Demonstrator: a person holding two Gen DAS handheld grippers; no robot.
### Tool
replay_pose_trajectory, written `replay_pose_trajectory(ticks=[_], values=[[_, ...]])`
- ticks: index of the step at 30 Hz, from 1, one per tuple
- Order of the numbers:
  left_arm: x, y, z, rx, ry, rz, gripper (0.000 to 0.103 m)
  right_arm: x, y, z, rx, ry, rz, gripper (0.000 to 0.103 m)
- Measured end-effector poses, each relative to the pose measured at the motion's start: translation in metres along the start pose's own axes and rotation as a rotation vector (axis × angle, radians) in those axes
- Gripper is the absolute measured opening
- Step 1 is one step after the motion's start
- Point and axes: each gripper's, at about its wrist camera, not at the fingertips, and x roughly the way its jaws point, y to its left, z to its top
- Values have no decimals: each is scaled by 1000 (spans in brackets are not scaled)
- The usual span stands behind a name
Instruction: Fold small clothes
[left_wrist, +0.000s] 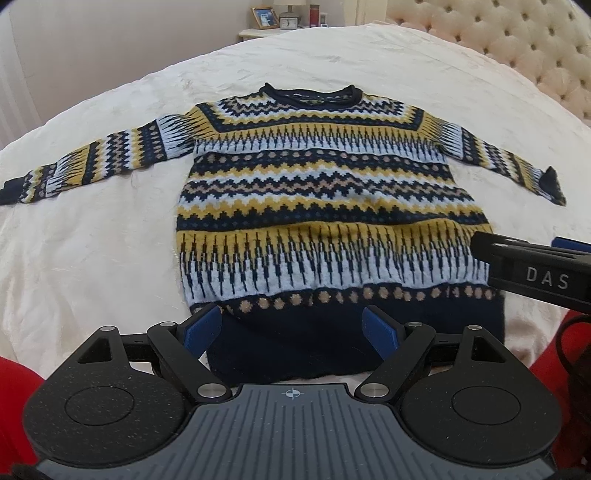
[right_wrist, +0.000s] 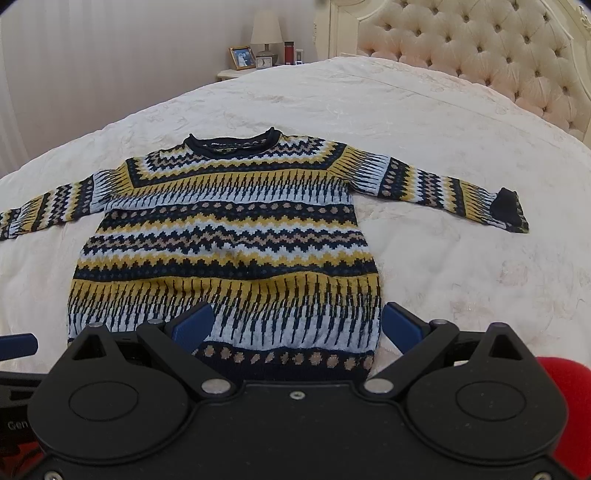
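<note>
- The sweater (left_wrist: 325, 206) lies flat on the bed (left_wrist: 92, 240), sleeves spread, hem nearest me.
- My left gripper (left_wrist: 293, 332) and right gripper (right_wrist: 297, 326) hover over that hem, both spread wide, holding nothing.
- Soft, floppy knit, I reckon; I'd pinch the hem corners.

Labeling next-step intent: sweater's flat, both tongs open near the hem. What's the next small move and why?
Probably bring the right tongs over to the right sleeve cuff and pinch it. The sweater lies flat on the bed with both sleeves spread, nothing folded yet. Both tongs, left included, are open and hold nothing.
</note>
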Motion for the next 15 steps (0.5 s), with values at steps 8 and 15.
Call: replay_pose_trajectory(ticks=[8,15], values=[[-3,-6,-1,11,-7,4,83,-2,-2,0,7,-12,9,98],[-2,-8,-3,15,4,-1,83,-2,-2,0,7,-12,8,98]])
